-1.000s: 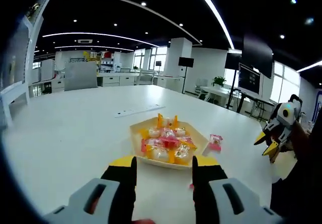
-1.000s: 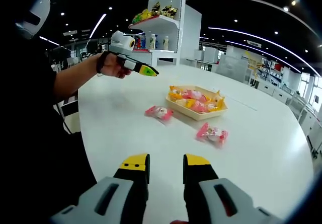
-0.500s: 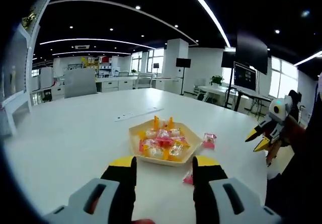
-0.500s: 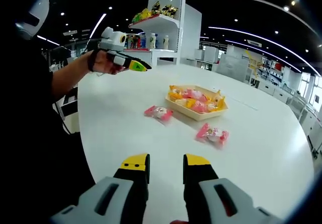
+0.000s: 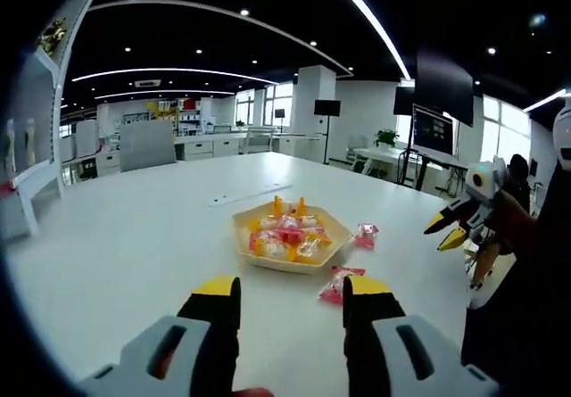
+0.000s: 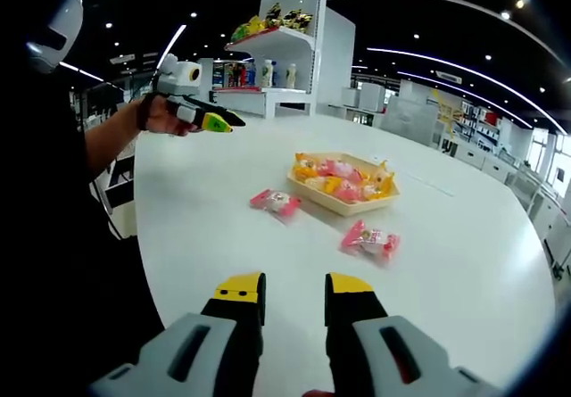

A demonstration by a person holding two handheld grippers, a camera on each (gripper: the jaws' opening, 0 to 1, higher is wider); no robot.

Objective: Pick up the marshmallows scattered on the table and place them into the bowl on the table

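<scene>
A shallow tan bowl (image 5: pixel 332 256) (image 6: pixel 352 204) holding several pink and yellow wrapped marshmallows stands mid-table. Two pink wrapped marshmallows lie loose on the white table: one (image 5: pixel 364 234) (image 6: pixel 275 202) beside the bowl, another (image 5: pixel 337 283) (image 6: pixel 370 239) closer to my left gripper. My left gripper (image 5: pixel 290 299) hovers open and holds nothing, short of the bowl; in the right gripper view the left gripper (image 6: pixel 201 120) hangs in a hand over the table's far left edge. My right gripper (image 6: pixel 294 294) is open with nothing in it, well back from the sweets, and the right gripper (image 5: pixel 451 229) shows at the right edge.
The round white table (image 6: pixel 464 263) has wide bare room around the bowl. A flat white strip (image 5: pixel 248 194) lies beyond the bowl. A person's dark sleeve (image 6: pixel 53 192) borders the left. Shelves with goods (image 6: pixel 272 58) stand behind the table.
My left gripper has drawn back from the bowl, which now looks smaller and farther, and the nearer loose marshmallow has come into full sight. The right gripper has hardly moved.
</scene>
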